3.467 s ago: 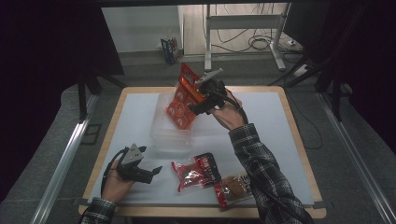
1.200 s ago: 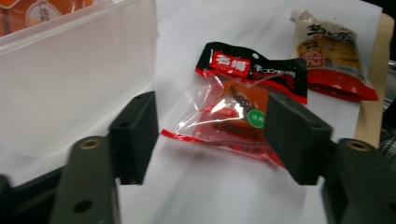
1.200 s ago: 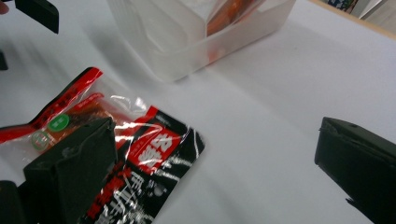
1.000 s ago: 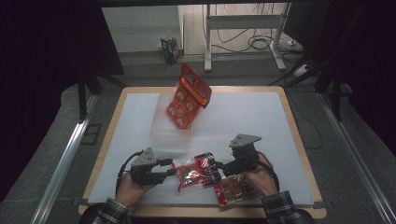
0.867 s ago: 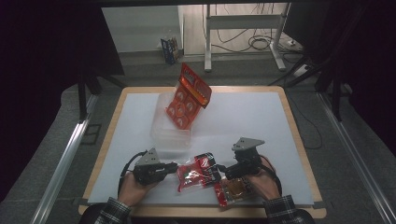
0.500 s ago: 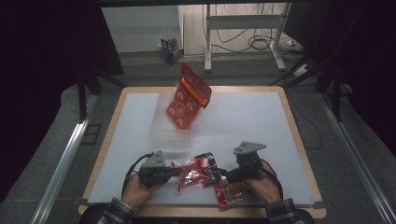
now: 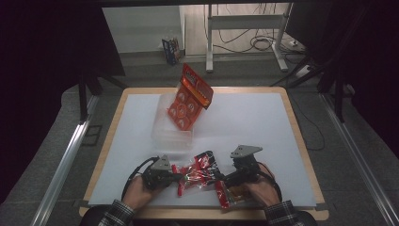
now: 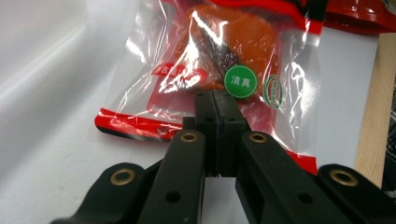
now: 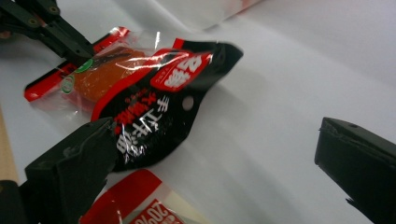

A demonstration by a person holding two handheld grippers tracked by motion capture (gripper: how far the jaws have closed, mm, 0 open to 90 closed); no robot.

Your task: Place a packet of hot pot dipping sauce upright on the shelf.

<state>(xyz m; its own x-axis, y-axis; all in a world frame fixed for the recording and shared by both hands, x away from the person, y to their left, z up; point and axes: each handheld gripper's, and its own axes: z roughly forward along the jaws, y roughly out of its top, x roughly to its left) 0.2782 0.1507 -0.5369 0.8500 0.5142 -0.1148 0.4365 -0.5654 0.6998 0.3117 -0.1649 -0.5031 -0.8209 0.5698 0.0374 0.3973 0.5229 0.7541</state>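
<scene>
A red, black and clear snack packet [image 7: 195,170] lies flat on the white mat near the front edge. My left gripper [image 7: 179,178] comes in from its left and is shut on the packet's clear end [image 8: 243,51], jaws pressed together across the red seam. My right gripper [image 7: 219,177] sits at the packet's right end with its jaws open wide [image 9: 217,128]; the packet's black printed end [image 9: 154,116] lies against one jaw, and the other jaw stands well apart from it. The left gripper's jaws [image 9: 70,42] meet the packet near its green sticker.
A second red packet [image 7: 226,194] lies under my right hand by the front edge [image 9: 140,210]. A clear container [image 7: 171,129] stands mid-table with an orange-red packet [image 7: 190,96] leaning upright in it. Bare white mat [image 7: 263,122] spreads to the right; the wooden table edge [image 8: 373,102] is close.
My left gripper slid right onto the packet and its jaws closed on the clear end. My right hand came down from the container to the packet's right end and now holds still.
</scene>
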